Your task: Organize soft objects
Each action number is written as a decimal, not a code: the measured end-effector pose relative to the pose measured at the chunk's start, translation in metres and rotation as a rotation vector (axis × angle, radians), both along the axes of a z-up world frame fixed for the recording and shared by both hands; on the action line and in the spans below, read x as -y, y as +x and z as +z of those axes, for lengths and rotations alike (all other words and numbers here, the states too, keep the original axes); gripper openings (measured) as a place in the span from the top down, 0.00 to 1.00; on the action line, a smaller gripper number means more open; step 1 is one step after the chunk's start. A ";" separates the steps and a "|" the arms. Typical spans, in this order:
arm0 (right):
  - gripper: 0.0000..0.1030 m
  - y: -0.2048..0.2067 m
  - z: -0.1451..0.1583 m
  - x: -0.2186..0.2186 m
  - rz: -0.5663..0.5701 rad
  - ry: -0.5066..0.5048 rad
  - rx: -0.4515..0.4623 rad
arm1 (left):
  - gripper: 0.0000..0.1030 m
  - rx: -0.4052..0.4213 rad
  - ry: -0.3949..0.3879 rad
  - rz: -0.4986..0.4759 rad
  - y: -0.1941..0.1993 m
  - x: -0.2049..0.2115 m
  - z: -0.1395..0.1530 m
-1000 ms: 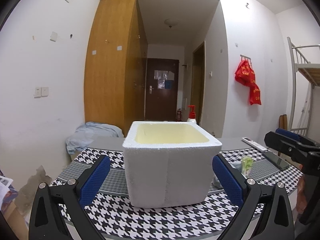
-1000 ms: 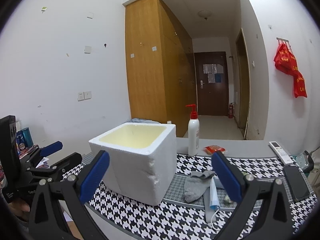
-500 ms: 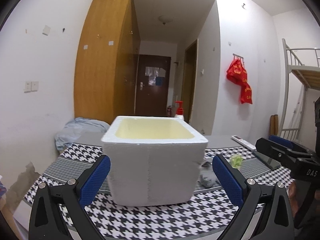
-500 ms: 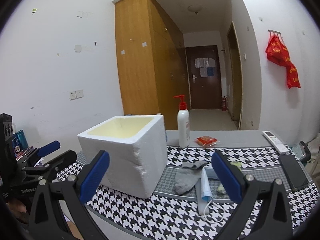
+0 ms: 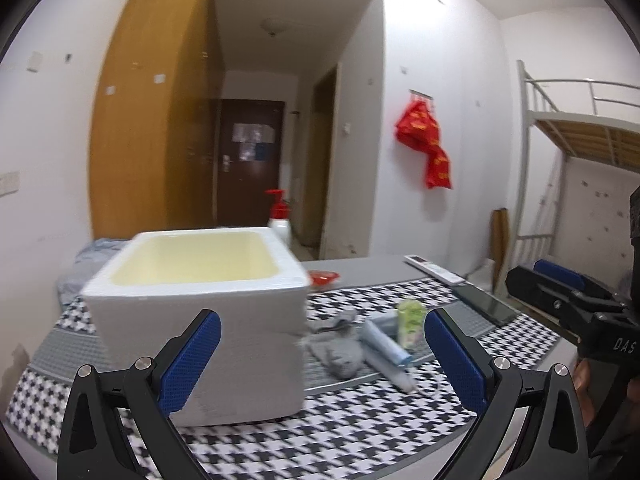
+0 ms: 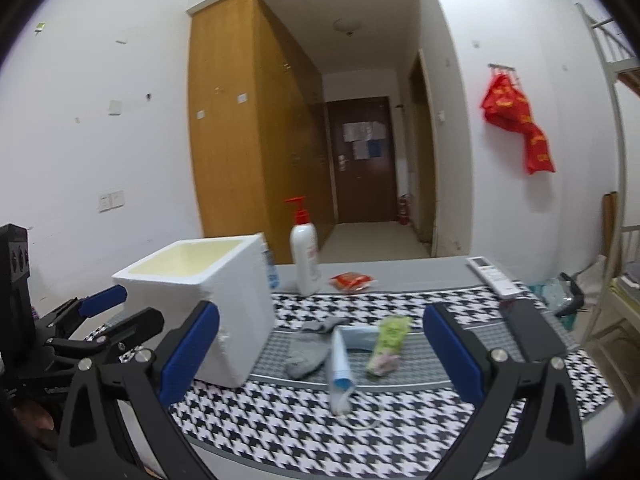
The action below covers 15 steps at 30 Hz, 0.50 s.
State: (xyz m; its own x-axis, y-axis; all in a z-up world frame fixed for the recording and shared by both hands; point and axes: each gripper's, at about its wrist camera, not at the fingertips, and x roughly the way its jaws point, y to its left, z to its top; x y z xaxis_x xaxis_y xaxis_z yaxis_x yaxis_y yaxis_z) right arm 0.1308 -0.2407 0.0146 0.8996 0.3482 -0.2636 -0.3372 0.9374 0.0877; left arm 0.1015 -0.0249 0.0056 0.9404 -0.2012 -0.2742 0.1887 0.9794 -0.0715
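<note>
A white foam box (image 5: 200, 312) (image 6: 208, 304) with a pale yellow inside stands open on the houndstooth cloth (image 5: 360, 432) (image 6: 400, 412). To its right lie a grey sock (image 5: 340, 348) (image 6: 306, 350), a folded face mask (image 5: 382, 346) (image 6: 340, 364) and a green packet (image 5: 410, 320) (image 6: 390, 340). My left gripper (image 5: 320, 364) hangs open in front of the box's right corner, holding nothing. My right gripper (image 6: 320, 360) is open above the sock and mask, clear of them.
A pump bottle (image 6: 305, 258), a red packet (image 6: 351, 281), a white remote (image 6: 492, 275) and a dark phone (image 6: 532, 332) sit further back and right. Blue-grey fabric (image 5: 86, 260) lies behind the box. A bunk bed frame (image 5: 576, 152) stands at right.
Both views have swung right and lower toward the table. The box sits further left in each view, and the sock, mask and green packet have come nearer the middle.
</note>
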 end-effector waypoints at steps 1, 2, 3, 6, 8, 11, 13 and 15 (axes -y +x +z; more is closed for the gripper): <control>0.00 -0.001 0.000 0.005 -0.016 0.000 0.001 | 0.01 -0.002 0.004 -0.013 0.001 0.003 -0.001; 0.00 -0.002 0.000 0.008 -0.030 -0.002 0.002 | 0.01 -0.008 0.010 -0.029 0.004 0.008 -0.003; 0.00 -0.003 -0.001 0.012 -0.049 -0.003 -0.001 | 0.01 -0.011 0.015 -0.037 0.005 0.011 -0.003; 0.00 -0.004 -0.004 0.021 -0.090 0.000 -0.018 | 0.01 -0.021 0.024 -0.067 0.010 0.018 -0.006; 0.00 -0.006 -0.005 0.027 -0.115 0.003 -0.020 | 0.01 -0.029 0.033 -0.085 0.013 0.022 -0.006; 0.00 -0.006 -0.006 0.033 -0.141 0.005 -0.025 | 0.01 -0.040 0.043 -0.104 0.015 0.028 -0.009; 0.00 -0.005 -0.009 0.036 -0.150 0.004 -0.032 | 0.01 -0.048 0.048 -0.111 0.017 0.030 -0.012; 0.00 -0.002 -0.011 0.038 -0.156 0.003 -0.042 | 0.01 -0.064 0.061 -0.119 0.020 0.034 -0.015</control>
